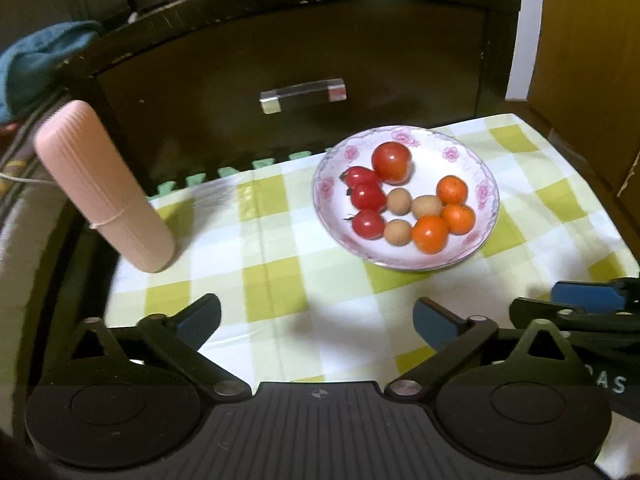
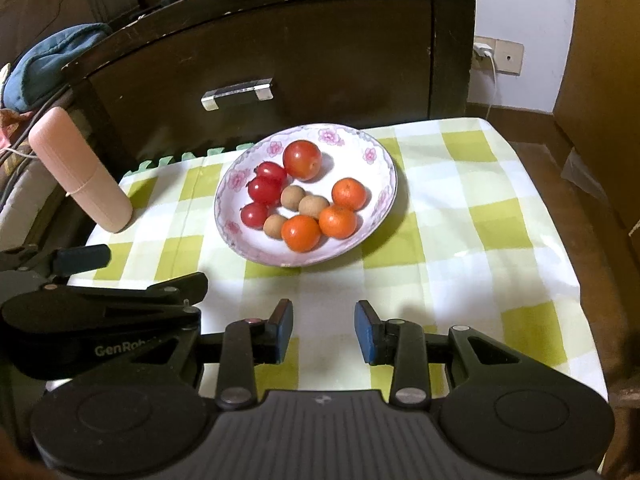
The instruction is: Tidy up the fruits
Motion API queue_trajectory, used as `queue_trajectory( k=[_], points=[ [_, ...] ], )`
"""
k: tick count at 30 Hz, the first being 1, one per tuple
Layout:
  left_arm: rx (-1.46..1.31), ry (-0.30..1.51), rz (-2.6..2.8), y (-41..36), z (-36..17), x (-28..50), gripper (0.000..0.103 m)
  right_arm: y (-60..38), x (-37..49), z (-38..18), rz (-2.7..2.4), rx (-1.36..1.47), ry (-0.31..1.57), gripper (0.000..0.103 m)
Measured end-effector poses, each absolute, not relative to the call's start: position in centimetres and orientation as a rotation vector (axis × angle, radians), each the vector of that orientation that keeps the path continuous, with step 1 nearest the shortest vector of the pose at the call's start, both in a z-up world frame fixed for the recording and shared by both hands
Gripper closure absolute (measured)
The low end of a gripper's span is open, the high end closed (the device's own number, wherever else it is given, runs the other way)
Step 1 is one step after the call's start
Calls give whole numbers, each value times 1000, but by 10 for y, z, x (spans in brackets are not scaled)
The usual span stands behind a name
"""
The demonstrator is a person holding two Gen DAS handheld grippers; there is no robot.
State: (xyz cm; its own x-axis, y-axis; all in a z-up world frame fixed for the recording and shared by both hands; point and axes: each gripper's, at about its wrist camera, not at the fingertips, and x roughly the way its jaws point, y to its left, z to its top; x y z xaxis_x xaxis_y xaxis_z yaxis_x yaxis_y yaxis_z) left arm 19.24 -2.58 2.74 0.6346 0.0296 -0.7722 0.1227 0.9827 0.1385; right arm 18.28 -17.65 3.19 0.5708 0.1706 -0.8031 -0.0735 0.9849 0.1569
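Left wrist view shows the plate (image 1: 482, 168) with pink flowers on its rim, standing on the checked cloth (image 1: 280, 280) toward the far side, just before the dark drawer front (image 1: 280, 52). In the plate the fruits already lie in groups: one large tomato (image 1: 391, 161) at the back, three small red tomatoes (image 1: 366, 210) on the left, three brown longans (image 1: 408, 214) in the middle and three small oranges (image 1: 444, 216) on the right. All touch their neighbours.

The left gripper (image 1: 316, 320) has its jaws fully apart and nothing between them; it hangs over bare cloth, near the plate but not at it. The right gripper (image 2: 323, 330) has its jaws only partly apart, also empty, with the plate ahead of it.

I judge that the sorting is finished or nearly finished, and both grippers are free. If one more fruit must be moved, take it from the outside of its group, with the jaws closing across the round body, softly, because tomatoes bruise and round fruits roll. Come down from above so that the neighbours are not pushed.

The pink ribbed case (image 1: 108, 188) leans at the left edge; keep the left gripper away from it.
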Motion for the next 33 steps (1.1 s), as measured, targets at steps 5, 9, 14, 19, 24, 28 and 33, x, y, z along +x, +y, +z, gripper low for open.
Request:
queue_trajectory(
  k=[5,9,14,19,24,28,33],
  points=[
    [157,891,-58,-21,28,180,0,-176,168,33,148,121,954,70],
    [131,901,-63,-16,28,168,0,-176,156,35,148,131,956,70],
    [128,911,-61,-12,26,155,0,-174,141,33,150,133,960,69],
    [134,905,-50,-10,24,141,0,-172,127,30,152,133,968,69],
    [144,912,-47,-8,23,131,0,-167,115,28,157,126,978,69],
    [113,932,-56,-4,22,125,0,-167,106,27,160,136,981,69],
    [101,945,-54,-2,19,120,0,-165,98,27,163,143,984,69]
  ],
)
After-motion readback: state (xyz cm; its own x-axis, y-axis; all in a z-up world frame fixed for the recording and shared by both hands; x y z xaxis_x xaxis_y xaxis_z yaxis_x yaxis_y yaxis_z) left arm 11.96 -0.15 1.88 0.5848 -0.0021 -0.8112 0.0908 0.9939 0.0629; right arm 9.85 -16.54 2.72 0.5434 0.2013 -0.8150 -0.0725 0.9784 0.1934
